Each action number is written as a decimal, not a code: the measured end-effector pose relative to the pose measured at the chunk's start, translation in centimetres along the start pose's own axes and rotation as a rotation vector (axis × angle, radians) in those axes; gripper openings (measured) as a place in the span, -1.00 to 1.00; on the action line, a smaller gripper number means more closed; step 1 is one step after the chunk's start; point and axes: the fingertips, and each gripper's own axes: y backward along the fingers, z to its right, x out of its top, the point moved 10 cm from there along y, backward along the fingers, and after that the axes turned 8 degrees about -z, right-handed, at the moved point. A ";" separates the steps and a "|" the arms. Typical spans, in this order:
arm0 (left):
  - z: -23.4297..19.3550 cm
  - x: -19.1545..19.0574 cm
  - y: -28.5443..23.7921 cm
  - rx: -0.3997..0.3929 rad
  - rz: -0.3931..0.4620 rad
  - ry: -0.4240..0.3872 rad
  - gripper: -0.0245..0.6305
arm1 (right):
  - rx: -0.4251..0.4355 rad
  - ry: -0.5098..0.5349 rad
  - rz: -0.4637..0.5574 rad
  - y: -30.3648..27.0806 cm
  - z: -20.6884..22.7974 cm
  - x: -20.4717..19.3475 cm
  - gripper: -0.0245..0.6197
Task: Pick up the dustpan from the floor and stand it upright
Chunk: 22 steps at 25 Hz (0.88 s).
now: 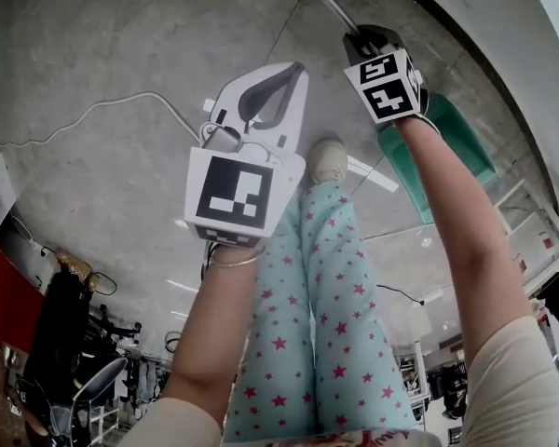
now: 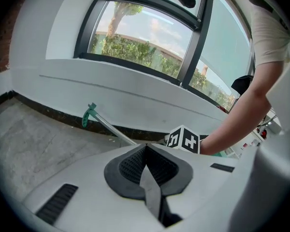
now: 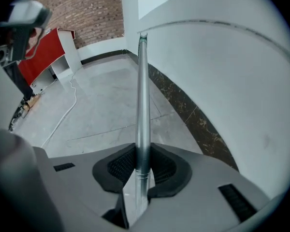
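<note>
while the jaws of the right gripper [image 3: 142, 166] pinch the dustpan's metal handle [image 3: 142, 95] between their ribbed pads, the jaws of the left gripper [image 2: 146, 164] are pressed together on nothing and hang idle beside it. the pinch sits low on the tube, at a joint ring, and from there the tube runs away from the jaws along the foot of the white wall [image 3: 222, 81]. in the left gripper view its far end, with a green cap [image 2: 88, 114], lies close to the dark skirting. in the head view the green pan [image 1: 447, 152] shows just behind the right forearm, over the grey floor [image 1: 93, 45]; whether it has left the floor i cannot tell. a white cable [image 1: 102, 105] trails across the floor well apart from all this.

the dustpan looks light: a thin, stiff tube and a plastic pan. the tube is smooth and round, so it may twist or slide in a two-pad pinch, and the long free end will lever against the jaws as it swings up. holding low, near the pan, seems the right spot; the free left gripper could steady the tube higher up.
</note>
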 end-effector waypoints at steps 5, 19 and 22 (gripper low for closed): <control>1.7 3.4 1.3 -0.028 0.018 -0.046 -0.86 | -0.010 -0.012 0.050 4.9 0.0 -0.3 -0.65; 10.6 8.2 5.5 -0.170 -0.045 -0.184 -0.86 | -0.074 -0.111 0.060 18.0 0.3 -5.8 -0.66; 12.2 9.4 6.5 -0.192 -0.050 -0.203 -0.86 | -0.095 -0.165 0.047 20.3 0.1 -7.6 -0.66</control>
